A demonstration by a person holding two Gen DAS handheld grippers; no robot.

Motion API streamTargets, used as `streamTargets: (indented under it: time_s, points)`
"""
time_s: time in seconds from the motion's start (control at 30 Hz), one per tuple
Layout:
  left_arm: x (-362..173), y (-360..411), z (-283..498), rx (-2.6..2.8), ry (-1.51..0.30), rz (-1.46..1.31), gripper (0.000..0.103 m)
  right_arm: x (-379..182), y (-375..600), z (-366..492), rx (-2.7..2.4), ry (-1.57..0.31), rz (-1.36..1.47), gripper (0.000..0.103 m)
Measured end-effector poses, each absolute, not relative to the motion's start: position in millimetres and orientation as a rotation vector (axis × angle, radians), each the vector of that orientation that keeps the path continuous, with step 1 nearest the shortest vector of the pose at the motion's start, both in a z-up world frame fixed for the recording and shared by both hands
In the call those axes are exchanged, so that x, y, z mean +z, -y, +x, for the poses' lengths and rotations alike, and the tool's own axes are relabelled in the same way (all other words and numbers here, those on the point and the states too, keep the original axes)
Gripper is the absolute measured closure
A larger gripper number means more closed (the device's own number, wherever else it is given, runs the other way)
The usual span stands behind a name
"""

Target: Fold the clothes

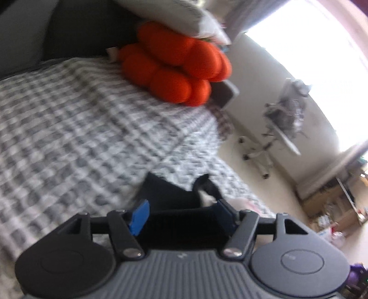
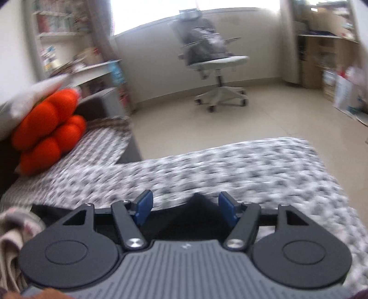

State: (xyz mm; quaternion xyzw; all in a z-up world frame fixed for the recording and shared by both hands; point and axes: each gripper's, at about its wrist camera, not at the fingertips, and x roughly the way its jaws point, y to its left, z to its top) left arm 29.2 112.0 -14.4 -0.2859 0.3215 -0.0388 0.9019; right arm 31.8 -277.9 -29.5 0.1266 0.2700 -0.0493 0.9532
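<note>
**What sits where**

A cushion [image 1: 174, 69] sits at the far end of the bed [image 1: 69, 119], under a pillow [image 1: 174, 18]. A garment [image 2: 197, 218] lies on the bed near its front edge, just ahead of each gripper. A chair [image 2: 216, 69] stands on the floor [image 2: 276, 110] past the bed, before the window wall. Shelves [image 2: 326, 46] stand right of the chair.

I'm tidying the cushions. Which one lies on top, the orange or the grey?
The grey cushion: it rests on the lumpy orange one, which sits on the checked cover.
</note>
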Motion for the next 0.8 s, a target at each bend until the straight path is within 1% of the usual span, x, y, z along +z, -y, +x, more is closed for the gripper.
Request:
streamTargets:
  time_s: [0.3,0.47,0.53,0.6,0.63,0.7,0.73,0.77,0.8]
  points:
    - [-25.6,-91.3,38.7,-0.162,-0.677,-0.525,0.036,-49.0,236.0,60.8,0.045,-0.588,0.146,0.036]
    - [-34.8,-81.9,44.1,-0.178,-0.702,-0.498,0.038,-61.0,216.8,72.0,0.086,-0.621,0.094,0.036]
    - [-36.7,-78.9,45.0,-0.185,-0.705,-0.495,0.043,-67.1,210.6,76.2,0.089,-0.642,0.069,0.035]
    - [-39.6,-76.7,45.4,-0.196,-0.715,-0.505,0.055,-72.0,202.6,75.5,0.084,-0.637,0.014,0.030]
    - [-41.0,-75.6,45.6,-0.199,-0.723,-0.507,0.057,-73.3,199.0,75.0,0.082,-0.634,-0.014,0.029]
    - [-42.1,-73.6,45.6,-0.204,-0.732,-0.507,0.069,-73.7,198.0,74.9,0.080,-0.632,-0.024,0.029]
    - [-42.1,-72.8,45.4,-0.208,-0.735,-0.507,0.073,-73.5,197.3,75.2,0.082,-0.631,-0.027,0.030]
    - [-41.7,-72.1,44.9,-0.211,-0.735,-0.506,0.079,-73.1,196.4,75.7,0.085,-0.630,-0.030,0.034]
    - [-40.9,-71.1,44.2,-0.215,-0.735,-0.503,0.085,-72.7,195.4,76.1,0.088,-0.629,-0.033,0.045]
